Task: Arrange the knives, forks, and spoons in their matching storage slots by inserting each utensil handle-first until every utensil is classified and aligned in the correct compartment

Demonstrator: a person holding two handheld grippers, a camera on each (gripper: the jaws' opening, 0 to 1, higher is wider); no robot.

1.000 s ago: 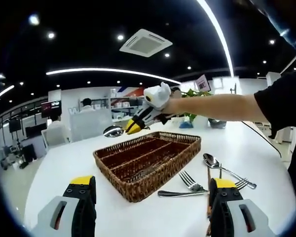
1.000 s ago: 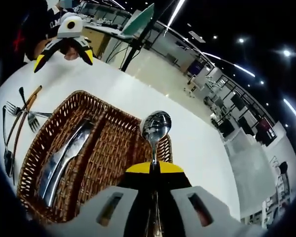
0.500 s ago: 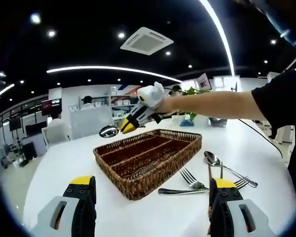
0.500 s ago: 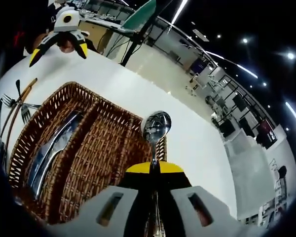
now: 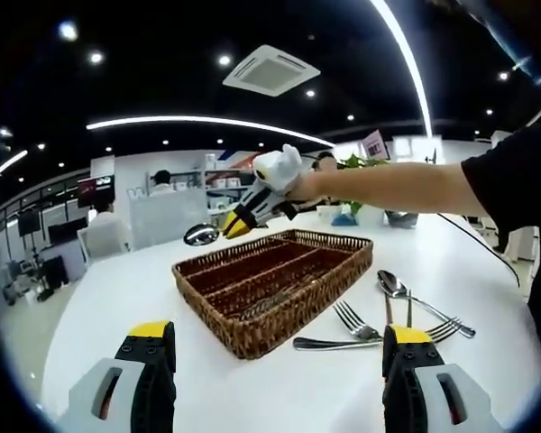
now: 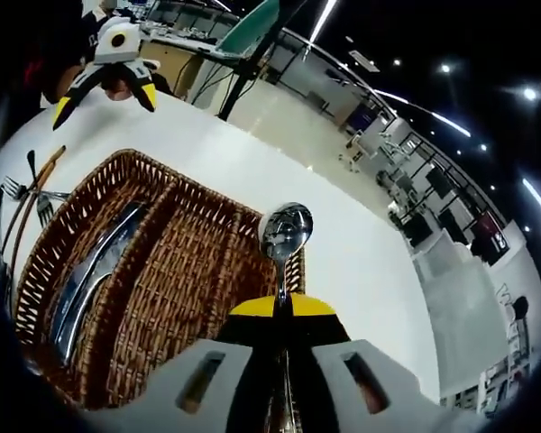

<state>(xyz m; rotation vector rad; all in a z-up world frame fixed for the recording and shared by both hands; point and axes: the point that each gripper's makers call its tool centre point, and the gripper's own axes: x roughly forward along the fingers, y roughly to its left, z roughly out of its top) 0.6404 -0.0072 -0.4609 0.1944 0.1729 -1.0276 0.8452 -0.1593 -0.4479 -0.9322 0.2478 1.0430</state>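
Above basket (image 6: 153,271), right claw (image 6: 280,305) grips spoon (image 6: 284,236), bowl outward.

Two spoons (image 5: 393,285) — two forks (image 5: 353,319) — one basket (image 5: 272,287)

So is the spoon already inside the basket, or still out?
Still out. The right gripper holds the spoon in shut jaws above the basket, bowl pointing away.
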